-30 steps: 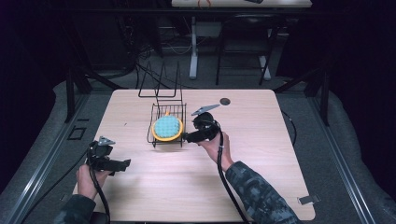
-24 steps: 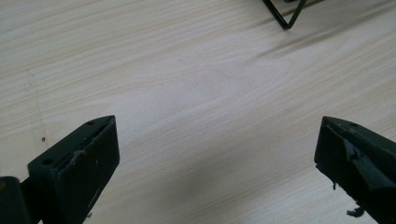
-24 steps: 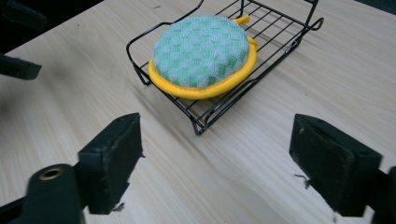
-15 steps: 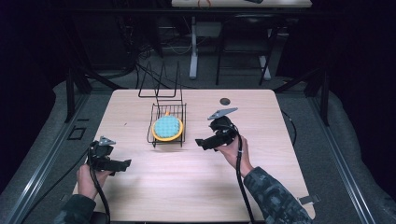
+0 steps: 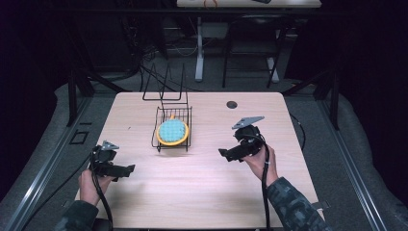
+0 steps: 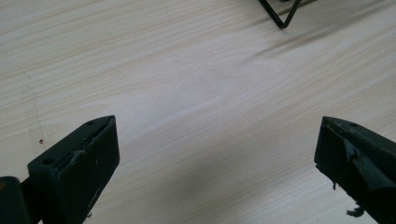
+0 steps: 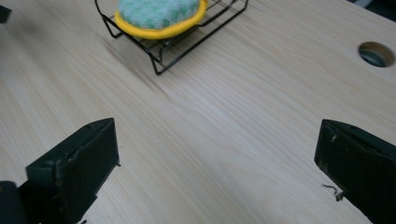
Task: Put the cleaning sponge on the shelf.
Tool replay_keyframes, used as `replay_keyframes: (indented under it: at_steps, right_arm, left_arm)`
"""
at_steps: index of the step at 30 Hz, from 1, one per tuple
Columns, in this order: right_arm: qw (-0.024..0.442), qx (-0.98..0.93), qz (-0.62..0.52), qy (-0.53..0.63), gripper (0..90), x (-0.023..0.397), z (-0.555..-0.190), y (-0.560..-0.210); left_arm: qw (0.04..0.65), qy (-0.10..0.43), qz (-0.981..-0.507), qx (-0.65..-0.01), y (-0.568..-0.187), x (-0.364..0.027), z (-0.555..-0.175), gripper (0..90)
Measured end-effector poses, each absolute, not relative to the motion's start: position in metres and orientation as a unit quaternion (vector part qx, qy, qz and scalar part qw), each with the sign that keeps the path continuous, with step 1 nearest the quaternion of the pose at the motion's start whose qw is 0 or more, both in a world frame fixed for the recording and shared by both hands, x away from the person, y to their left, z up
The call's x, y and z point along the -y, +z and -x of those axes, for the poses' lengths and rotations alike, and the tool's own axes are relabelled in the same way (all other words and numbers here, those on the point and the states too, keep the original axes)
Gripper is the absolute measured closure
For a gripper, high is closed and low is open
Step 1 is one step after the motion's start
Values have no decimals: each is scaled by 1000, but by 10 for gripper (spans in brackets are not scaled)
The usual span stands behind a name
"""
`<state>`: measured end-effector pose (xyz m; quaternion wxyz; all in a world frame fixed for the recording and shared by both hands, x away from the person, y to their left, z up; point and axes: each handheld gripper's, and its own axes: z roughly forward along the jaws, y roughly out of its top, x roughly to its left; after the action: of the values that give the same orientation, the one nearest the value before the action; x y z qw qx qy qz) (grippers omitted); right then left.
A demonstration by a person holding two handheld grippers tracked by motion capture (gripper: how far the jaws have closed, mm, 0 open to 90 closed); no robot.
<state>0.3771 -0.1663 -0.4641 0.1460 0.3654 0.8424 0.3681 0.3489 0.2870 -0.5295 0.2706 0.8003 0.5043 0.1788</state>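
The left gripper [image 5: 126, 169] is sitting low over the table [image 5: 202, 192] near its front left corner, held in the left hand [image 5: 89, 185]. Its jaws are standing wide apart with nothing but bare wood between them.

The right gripper [image 5: 225, 153] is hovering over the right half of the table, held in the right hand [image 5: 260, 161] and pointing left toward the rack [image 5: 159, 139]. Its jaws have just been opening and are now standing fully apart, gripping nothing; wood grain is showing between them.

Farther back, around the middle of the table, the black wire rack is standing with the sponge [image 5: 172, 131] lying flat inside it, a blue-green pad with a yellow rim. The sponge is lying well apart from both grippers.

Beyond the rack, near the far edge, a round hole [image 5: 232, 104] is showing in the tabletop.
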Motion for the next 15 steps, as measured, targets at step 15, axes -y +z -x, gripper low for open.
replay_keyframes:
  at_steps: [15]
  right_arm:
    - [161,-838,-414,318,0,230,-327,-493]
  left_arm:
    - [263,181,-807,-496,-530,-285,-350,1]
